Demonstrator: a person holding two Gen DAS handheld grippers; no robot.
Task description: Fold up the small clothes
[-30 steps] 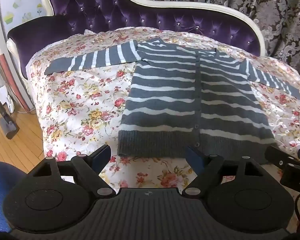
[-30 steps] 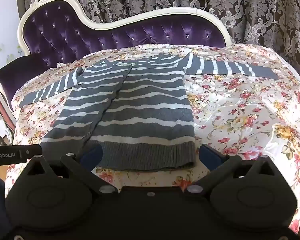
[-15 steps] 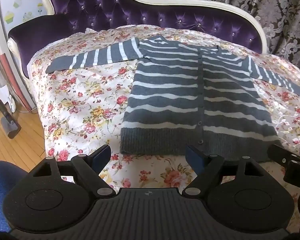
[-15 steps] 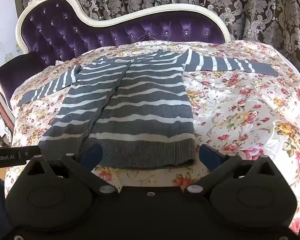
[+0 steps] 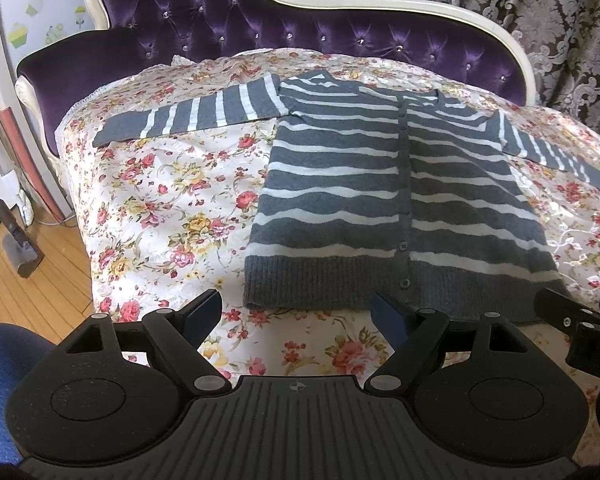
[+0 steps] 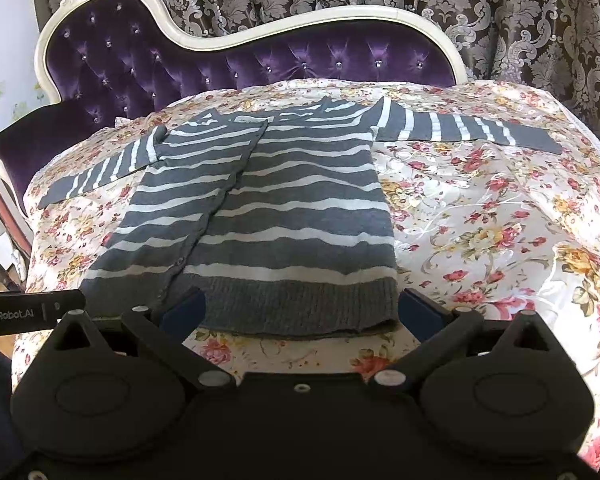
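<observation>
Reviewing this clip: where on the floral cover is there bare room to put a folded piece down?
Two bare patches: the floral cover between the left sleeve and the cardigan body's side, and the wider stretch below the right sleeve. The middle is taken by the cardigan; only a narrow strip stays bare before its hem.

A grey knitted cardigan with white stripes (image 6: pixel 260 216) lies flat on a cream bedspread with a flower pattern (image 6: pixel 500 220), and both its sleeves are spread out to the sides. The right gripper (image 6: pixel 300 312) has its jaws wide apart, near the ribbed hem of the cardigan. Behind the bedspread stands a purple tufted headboard with a cream frame (image 6: pixel 228 56), and behind that a dark curtain with a grey ornament pattern (image 6: pixel 520 12).
</observation>
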